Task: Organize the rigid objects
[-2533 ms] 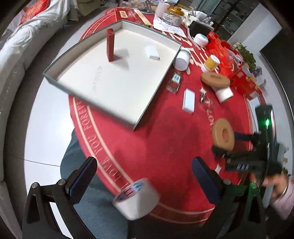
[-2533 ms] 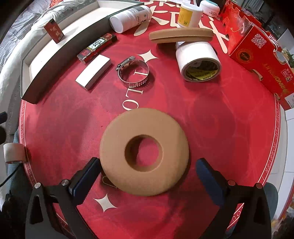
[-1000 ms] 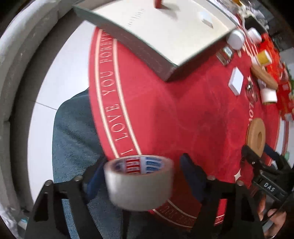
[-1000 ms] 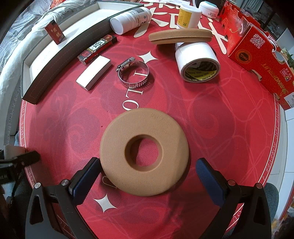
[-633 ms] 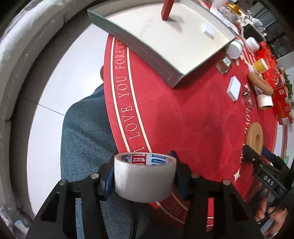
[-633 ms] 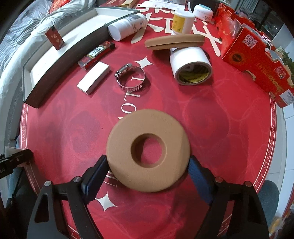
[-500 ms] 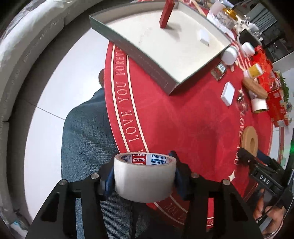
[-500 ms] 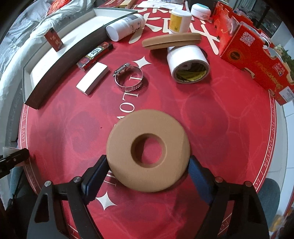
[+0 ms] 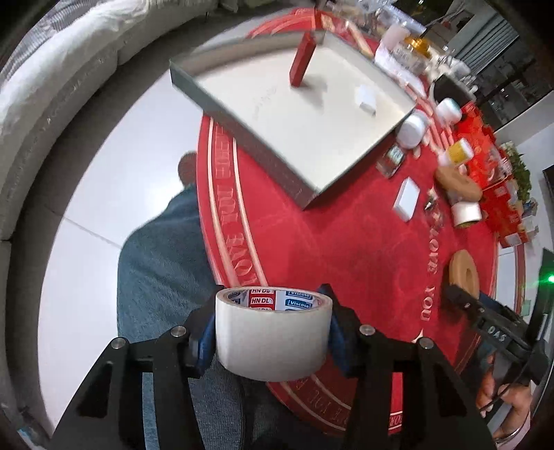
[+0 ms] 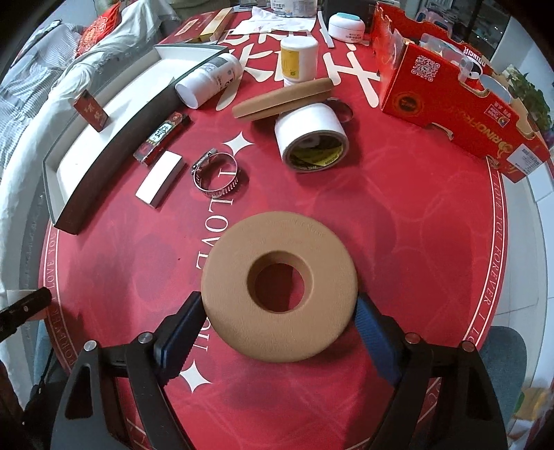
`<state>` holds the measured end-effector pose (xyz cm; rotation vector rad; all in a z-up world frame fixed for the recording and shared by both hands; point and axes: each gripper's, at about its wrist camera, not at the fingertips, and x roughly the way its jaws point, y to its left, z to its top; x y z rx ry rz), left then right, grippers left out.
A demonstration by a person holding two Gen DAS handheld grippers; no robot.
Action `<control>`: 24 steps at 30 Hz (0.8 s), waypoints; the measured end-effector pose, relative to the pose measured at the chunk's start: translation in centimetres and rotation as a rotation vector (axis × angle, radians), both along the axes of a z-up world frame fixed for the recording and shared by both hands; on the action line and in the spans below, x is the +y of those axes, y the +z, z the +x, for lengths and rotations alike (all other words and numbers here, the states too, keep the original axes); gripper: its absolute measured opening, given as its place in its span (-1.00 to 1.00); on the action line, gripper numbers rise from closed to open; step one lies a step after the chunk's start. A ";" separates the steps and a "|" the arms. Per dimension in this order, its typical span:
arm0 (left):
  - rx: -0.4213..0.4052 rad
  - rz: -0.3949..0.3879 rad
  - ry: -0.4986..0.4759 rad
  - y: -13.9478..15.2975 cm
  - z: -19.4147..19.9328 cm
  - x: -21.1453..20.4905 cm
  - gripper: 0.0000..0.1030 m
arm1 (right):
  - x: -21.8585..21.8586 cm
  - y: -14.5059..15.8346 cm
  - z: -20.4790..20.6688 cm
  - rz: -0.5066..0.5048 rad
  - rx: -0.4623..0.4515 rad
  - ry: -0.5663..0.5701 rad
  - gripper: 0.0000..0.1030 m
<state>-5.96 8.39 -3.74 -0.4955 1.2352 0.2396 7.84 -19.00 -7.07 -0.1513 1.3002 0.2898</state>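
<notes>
The left claw [image 9: 273, 332] is clamped on one roll of white tape [image 9: 271, 337], its blue pads pressed to the roll's two sides, the roll lifted over the near edge of the round red counter [image 9: 332, 249]. The right claw [image 10: 278, 332] grips one tan ring [image 10: 280, 290] across its width, held flat above the red cloth.

On the counter lie a second tan ring [image 10: 282, 98], tilted on a second white tape roll [image 10: 311, 136], one metal hose clamp [image 10: 216, 176], one flat white box [image 10: 159, 183], one long red-and-black packet [image 10: 162, 136], and three white containers: a bottle on its side [image 10: 207, 83], a yellow-labelled jar [image 10: 298, 62] and a low teal-lidded tub [image 10: 346, 22]. One open tray [image 9: 242, 117] holds two things: an upright red box [image 9: 303, 60] and a small white block [image 9: 367, 98]. One red carton [image 10: 450, 100] stands at the far right.
</notes>
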 end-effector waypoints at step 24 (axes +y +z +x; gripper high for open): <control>-0.387 0.161 -0.038 16.2 8.3 -0.9 0.10 | 5.1 15.3 3.4 0.223 -0.250 0.036 -0.13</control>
